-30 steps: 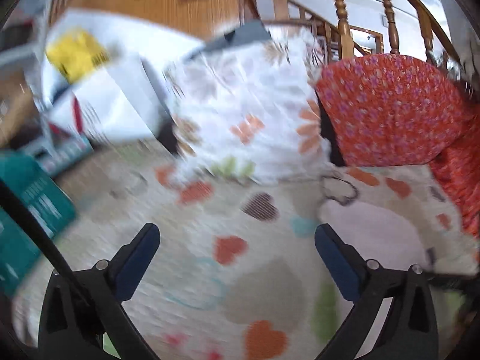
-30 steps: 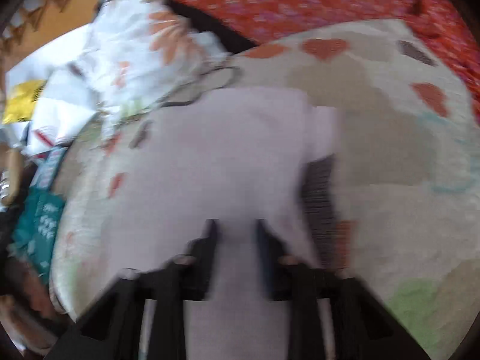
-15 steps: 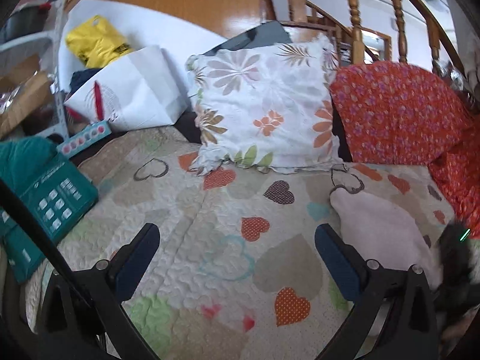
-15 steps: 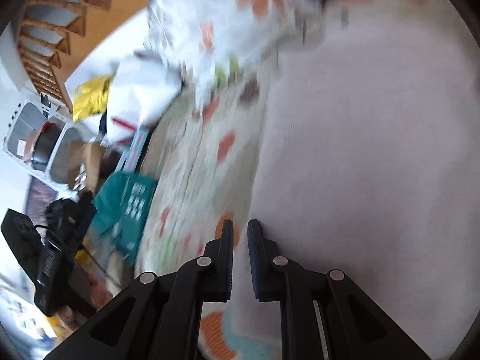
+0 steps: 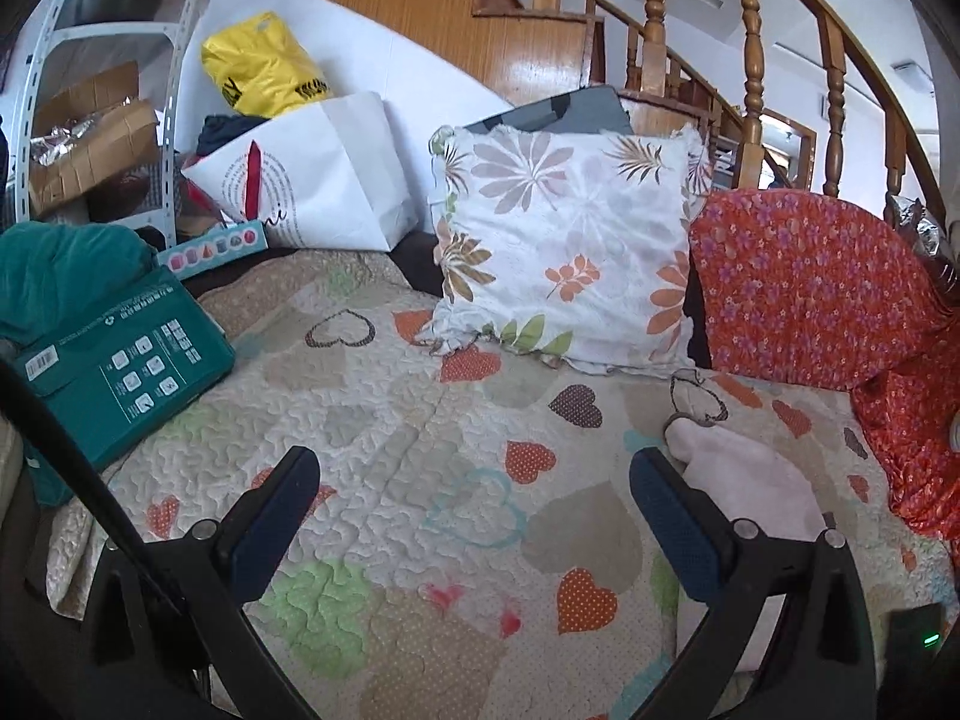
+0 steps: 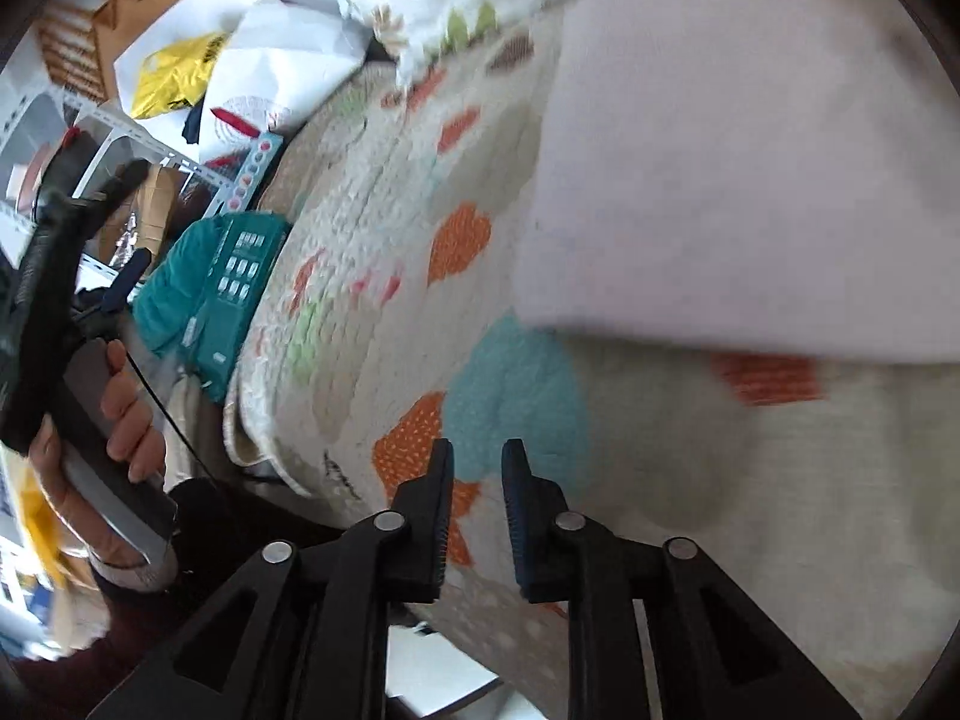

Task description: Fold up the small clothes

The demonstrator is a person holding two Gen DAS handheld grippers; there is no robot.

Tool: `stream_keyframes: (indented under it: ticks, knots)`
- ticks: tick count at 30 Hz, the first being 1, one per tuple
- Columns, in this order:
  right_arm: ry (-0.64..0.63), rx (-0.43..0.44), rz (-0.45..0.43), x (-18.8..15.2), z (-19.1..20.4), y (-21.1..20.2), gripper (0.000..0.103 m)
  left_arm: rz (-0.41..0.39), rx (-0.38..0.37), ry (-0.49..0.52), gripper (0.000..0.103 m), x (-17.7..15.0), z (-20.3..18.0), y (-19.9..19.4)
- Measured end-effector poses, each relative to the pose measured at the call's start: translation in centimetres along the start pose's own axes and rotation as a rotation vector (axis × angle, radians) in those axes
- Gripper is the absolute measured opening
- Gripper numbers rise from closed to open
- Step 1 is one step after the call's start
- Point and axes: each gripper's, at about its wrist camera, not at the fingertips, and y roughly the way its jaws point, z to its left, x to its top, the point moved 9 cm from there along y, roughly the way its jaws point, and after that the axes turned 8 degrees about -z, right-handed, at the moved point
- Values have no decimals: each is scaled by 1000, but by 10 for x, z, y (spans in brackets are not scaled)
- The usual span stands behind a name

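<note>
Right wrist view: right claw (image 6: 474,468) tilted down, just opening, apparently empty; left claw (image 5: 474,474) wide open.

We see open room across the middle of the heart-patterned quilt (image 5: 420,456), with nothing lying on it between the teal box (image 5: 120,372) at its left edge and the pale pink garment (image 5: 750,492) at the right. At the back the floral cushion (image 5: 564,240), the white paper bag (image 5: 324,180) and the red flowered fabric (image 5: 804,282) close off the way.
</note>
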Motion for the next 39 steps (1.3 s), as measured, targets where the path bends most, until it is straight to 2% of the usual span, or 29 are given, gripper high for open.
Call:
stream_keyframes:
  ticks: [5,7,11,13,15,16,19,21,23,27,30,32,36,37,39]
  knots:
    - [-11,-135,-185,18,-12,-67,27,-119,-4,-7,103,18,-8,-27]
    - [-42,-206,-281,25,-16,-99,32,-157,-10,-28,103,24,-11,-38]
    - [-109,-347,-465,35,-14,-165,39,-146,-42,-34,103,23,-20,-53]
    - [-181,-457,-563,41,-6,-195,49,-129,-55,-11,103,22,-27,-61]
    - [-234,-569,-670,50,0,-225,69,-135,-51,25,103,25,-35,-73]
    - [-241,-594,-710,55,2,-236,71,-147,-43,35,103,27,-38,-80]
    - [-224,-593,-814,72,3,-260,86,-168,-50,24,103,34,-48,-101]
    - [-221,-595,-872,78,2,-270,101,-170,-75,6,103,37,-58,-110]
    - [-235,-593,-900,82,-2,-273,102,-152,-108,-1,103,39,-72,-114]
    - [-210,-712,-827,93,-43,-260,102,-102,-133,6,103,32,-95,-110]
    - [-184,-671,-804,91,-64,-255,102,-68,-135,38,103,19,-112,-102]
    - [-174,-689,-846,92,-71,-263,102,-30,-130,60,103,10,-122,-93]
    - [-214,-831,-1061,85,-67,-303,103,38,-144,79,103,-2,-137,-78]
    - [-221,-849,-1081,83,-68,-305,103,37,-135,81,103,-4,-140,-76]
    - [-185,-866,-1045,82,-81,-300,103,26,-111,75,103,-4,-142,-75]
